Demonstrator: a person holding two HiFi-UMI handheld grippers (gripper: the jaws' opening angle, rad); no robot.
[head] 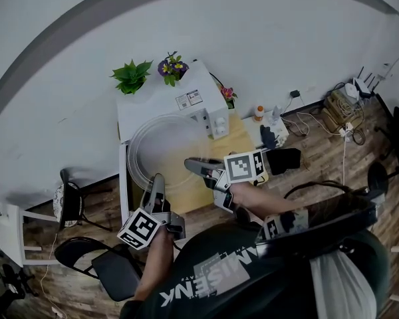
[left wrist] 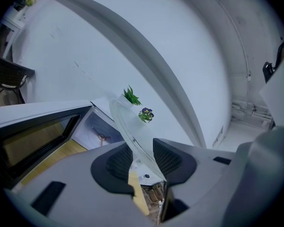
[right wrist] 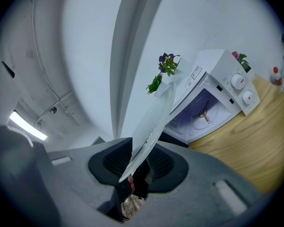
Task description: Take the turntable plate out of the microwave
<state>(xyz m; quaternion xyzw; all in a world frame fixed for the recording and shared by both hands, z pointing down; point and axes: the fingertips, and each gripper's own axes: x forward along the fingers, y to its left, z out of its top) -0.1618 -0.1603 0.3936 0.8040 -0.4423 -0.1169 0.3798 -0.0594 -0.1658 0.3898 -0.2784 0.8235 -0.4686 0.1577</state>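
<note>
Head view, forearms extended forward, left hand-held gripper (head: 157, 178) and right hand-held gripper (head: 189, 165) each pinching rim of round clear glass turntable plate (head: 161, 148), outside white microwave (head: 169, 105), above wooden counter (head: 243, 135), microwave label (head: 189, 100) illegible.

The head view is looking dim and grey, and it is getting darkest toward 6 o'clock. Straight lines are bending into curves there, most of all across the plain white wall (head: 266, 38) at 12 o'clock. Both gripper views are showing black corners around a round picture. In the right gripper view a long white ceiling lamp (right wrist: 27, 126) is glowing at 8 o'clock, and the light is spreading softly, making no hard shadows. The clear round glass plate (right wrist: 154, 122) is catching a pale shine along its edge. The grey left gripper (left wrist: 143, 161) and grey right gripper (right wrist: 138, 162) are looking soft and fuzzy at 6 o'clock.
</note>
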